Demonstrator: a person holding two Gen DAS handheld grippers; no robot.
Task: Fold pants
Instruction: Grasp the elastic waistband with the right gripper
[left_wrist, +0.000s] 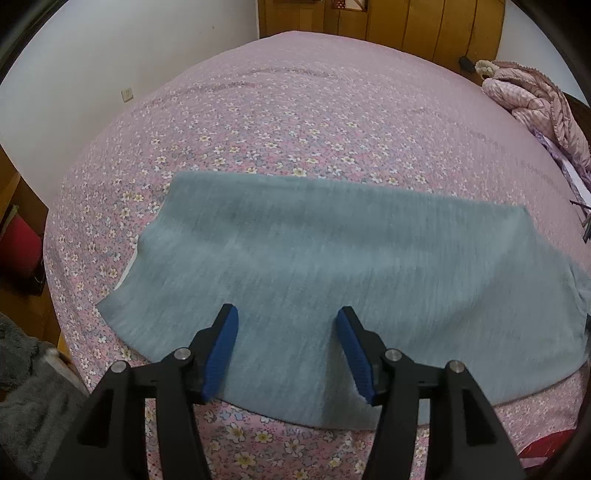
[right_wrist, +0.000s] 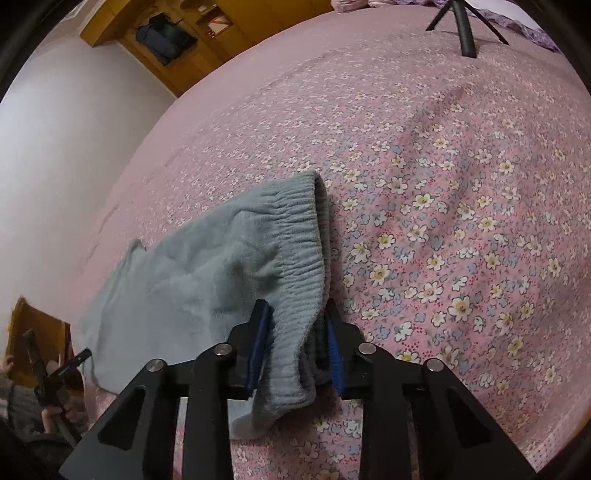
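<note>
The pants (left_wrist: 332, 280), of soft grey-blue fabric, lie spread on the bedsheet (left_wrist: 295, 122), which is pink with small flowers, and in the left wrist view they fill the middle and the lower right of the frame. The left gripper (left_wrist: 287, 354) is at the bottom centre of that view, above the near edge of the pants; its blue pads (left_wrist: 221, 354) stand wide apart with nothing between them, so the jaws are released. In the right wrist view the right gripper (right_wrist: 295, 350) is at the bottom centre, and its jaws are clenched on the ribbed waistband (right_wrist: 299, 254) of the pants, which is bunched between the blue pads and hangs a little below them. From there the rest of the pants runs to the lower left of the frame. A black tripod (right_wrist: 465, 26) stands on the sheet at the top right, well apart from the pants. In the left wrist view a pink quilt (left_wrist: 535, 107) lies at the upper right
</note>
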